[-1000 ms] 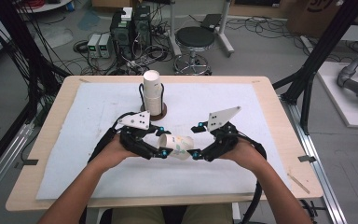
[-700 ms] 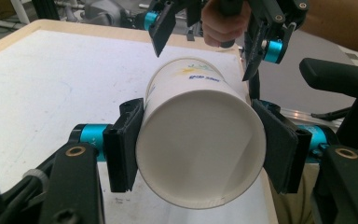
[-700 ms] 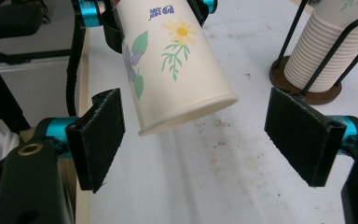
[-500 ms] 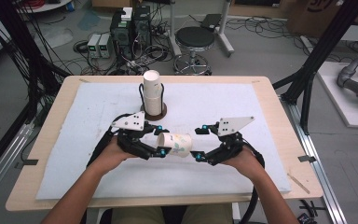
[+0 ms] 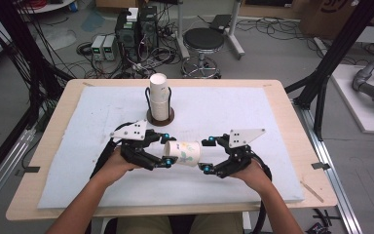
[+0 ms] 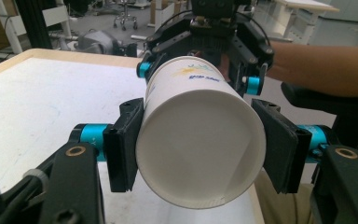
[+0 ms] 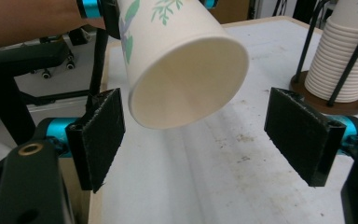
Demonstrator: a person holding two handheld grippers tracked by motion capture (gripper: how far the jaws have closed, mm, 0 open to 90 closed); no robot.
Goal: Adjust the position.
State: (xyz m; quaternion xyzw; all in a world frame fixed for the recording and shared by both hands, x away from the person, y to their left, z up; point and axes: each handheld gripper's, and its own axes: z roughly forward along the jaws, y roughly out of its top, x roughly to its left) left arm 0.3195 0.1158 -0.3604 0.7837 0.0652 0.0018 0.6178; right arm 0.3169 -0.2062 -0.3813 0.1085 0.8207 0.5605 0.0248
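Table (image 5: 282, 105) carries a white mat (image 5: 224, 112); at its far middle a stack of paper cups (image 5: 158, 97) stands in a black wire holder on a brown base. Near the front, a single paper cup (image 5: 182, 152) lies sideways in the air between both hands. Left hand-held gripper (image 6: 198, 142) pinches the cup across its closed bottom end, pads touching each side. Right hand-held gripper (image 7: 196, 135) is spread wide, pads clear of the cup's open mouth. Compared with a second ago, the right one has let go and drawn back slightly. Judgement: the cup has passed to the left hand; hand-over appears complete.
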